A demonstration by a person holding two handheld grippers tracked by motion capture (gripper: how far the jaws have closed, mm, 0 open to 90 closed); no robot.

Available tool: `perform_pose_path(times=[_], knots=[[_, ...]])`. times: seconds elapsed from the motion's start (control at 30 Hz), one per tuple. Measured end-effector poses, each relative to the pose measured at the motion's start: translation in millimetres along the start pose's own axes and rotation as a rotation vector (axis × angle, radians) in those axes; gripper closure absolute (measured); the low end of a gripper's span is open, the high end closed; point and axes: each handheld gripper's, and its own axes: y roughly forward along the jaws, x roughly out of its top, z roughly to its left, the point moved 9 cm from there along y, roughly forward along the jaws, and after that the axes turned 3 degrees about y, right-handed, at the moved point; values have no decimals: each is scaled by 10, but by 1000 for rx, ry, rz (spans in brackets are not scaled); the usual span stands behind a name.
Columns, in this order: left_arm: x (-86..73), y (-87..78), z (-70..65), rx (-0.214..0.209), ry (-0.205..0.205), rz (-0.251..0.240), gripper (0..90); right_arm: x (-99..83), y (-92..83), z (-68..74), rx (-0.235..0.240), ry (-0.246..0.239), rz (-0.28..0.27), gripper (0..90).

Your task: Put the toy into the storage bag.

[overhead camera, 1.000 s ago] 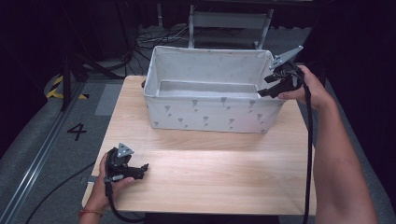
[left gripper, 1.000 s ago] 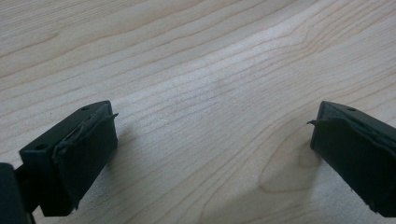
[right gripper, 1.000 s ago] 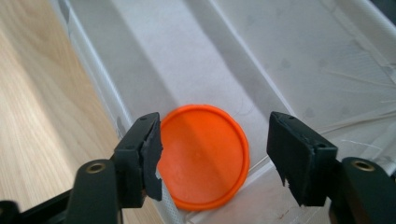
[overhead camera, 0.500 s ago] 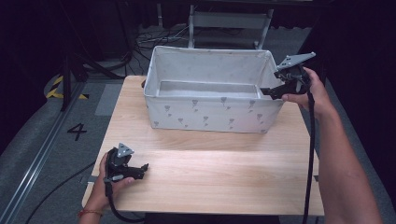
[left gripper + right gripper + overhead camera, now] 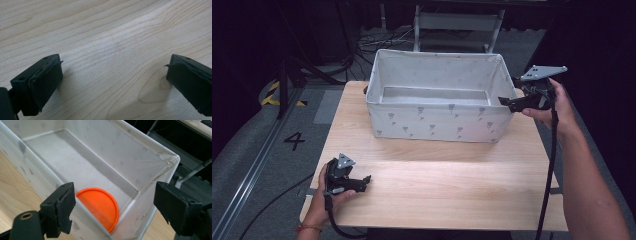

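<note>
So the orange disc (image 5: 98, 207) is sitting flat on the floor of the white fabric bin (image 5: 437, 122), tucked into the corner nearest the right tool (image 5: 507, 102). Looks like a lid or a plate, hard to say which. It's lying level, touching or nearly touching the bin wall on that side, which makes sense if it was simply let go from right above that corner.

In the right gripper view the right tool has its jaws wide, nothing between them, and they've just been opening. It's hanging just outside the bin's right end, at about rim height. From the high view the person's hand holds it pointing back toward the bin, so it reads like a release with the tool clear of the wall and nothing to snag.

The left tool (image 5: 362, 181) is parked low over the bench (image 5: 452, 185) near its front left corner, well apart from the bin. Jaws wide there too, just bare wood grain between them. Probably resting out of the way since the bin end of things only needs one hand.
</note>
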Motion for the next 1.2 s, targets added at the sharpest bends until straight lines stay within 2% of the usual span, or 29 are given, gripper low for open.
perform_pose_path(times=[0.07,0.27,0.57,0.8,1.0,1.03,1.2], knots=[[0,0,0,1,-1,0,9,-20,-62,10,9,25,-18,194],[0,0,0,1,0,0,9,-115,-220,56,8,23,-37,209],[-2,-3,-3,0,-2,2,10,-340,-405,156,-15,-21,-36,202],[-2,-3,-3,2,-3,1,11,-497,-452,239,-6,-28,-34,197],[-2,-3,-3,2,-3,0,11,-675,-455,342,6,-54,-9,192],[-2,-3,-4,2,-3,1,11,-731,-441,364,4,-71,10,190],[-3,-4,-3,3,-3,2,11,-866,-397,432,10,-82,37,188]])
